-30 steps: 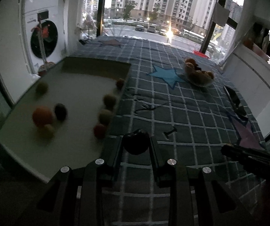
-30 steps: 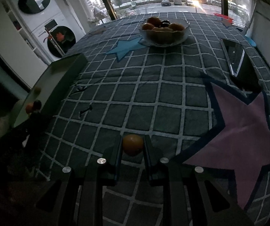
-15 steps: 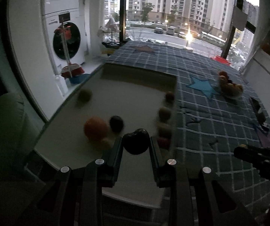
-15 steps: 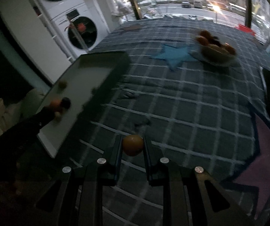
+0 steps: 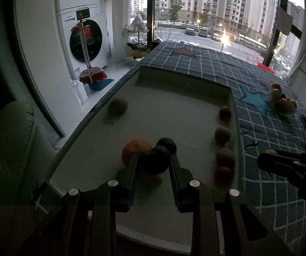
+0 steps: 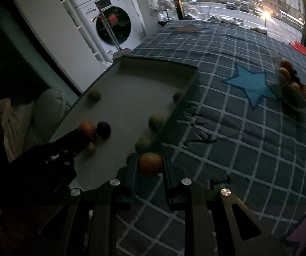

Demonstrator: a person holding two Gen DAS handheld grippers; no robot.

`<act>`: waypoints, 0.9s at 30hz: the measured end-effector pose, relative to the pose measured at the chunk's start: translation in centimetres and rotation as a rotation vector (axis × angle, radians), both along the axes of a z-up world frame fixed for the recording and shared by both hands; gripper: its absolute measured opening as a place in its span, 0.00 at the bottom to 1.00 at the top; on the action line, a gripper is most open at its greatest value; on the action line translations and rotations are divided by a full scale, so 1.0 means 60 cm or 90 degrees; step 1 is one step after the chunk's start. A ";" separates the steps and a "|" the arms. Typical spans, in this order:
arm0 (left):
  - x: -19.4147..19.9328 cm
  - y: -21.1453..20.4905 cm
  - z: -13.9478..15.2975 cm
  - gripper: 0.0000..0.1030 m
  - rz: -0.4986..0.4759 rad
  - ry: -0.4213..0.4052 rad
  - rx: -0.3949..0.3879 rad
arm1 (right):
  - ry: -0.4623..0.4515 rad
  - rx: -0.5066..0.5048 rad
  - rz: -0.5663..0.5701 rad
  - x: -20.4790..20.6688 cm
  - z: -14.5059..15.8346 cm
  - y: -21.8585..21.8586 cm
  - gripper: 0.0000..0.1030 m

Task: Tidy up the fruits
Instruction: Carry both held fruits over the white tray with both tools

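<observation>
Fruits: tray (image 5: 174,98) on checked bedspread (image 6: 238,128) holds most; glass bowl (image 6: 291,100) with rest sits well apart, past blue star. Big orange (image 5: 133,151) and dark plum (image 5: 166,145) touching at tray's left; four small ones line right wall. My left gripper (image 5: 154,160) over tray, jaws clamped on dark fruit (image 5: 153,160). My right gripper (image 6: 149,164) at tray's near right corner, jaws clamped on small orange fruit (image 6: 150,163). Plan: lower each near its like, release low on bare floor so nothing rolls.
</observation>
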State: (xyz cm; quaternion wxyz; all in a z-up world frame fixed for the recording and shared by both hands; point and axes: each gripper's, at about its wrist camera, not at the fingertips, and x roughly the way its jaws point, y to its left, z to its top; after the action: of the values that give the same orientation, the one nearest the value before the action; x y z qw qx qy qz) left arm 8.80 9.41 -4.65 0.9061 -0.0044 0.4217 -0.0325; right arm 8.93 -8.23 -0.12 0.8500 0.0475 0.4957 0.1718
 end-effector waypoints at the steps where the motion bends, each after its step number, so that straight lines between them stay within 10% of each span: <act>1: 0.004 0.002 -0.002 0.29 0.002 0.001 0.000 | 0.001 0.000 0.004 0.005 -0.001 0.006 0.23; 27: 0.074 -0.004 0.008 0.29 0.008 -0.034 0.041 | 0.006 -0.016 0.014 0.040 -0.018 0.039 0.24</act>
State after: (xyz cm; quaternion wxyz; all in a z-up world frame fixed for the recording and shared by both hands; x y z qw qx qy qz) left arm 13.23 9.17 -4.20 0.9168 0.0228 0.3985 -0.0132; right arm 11.30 -5.90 -1.23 0.8461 0.0323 0.5025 0.1748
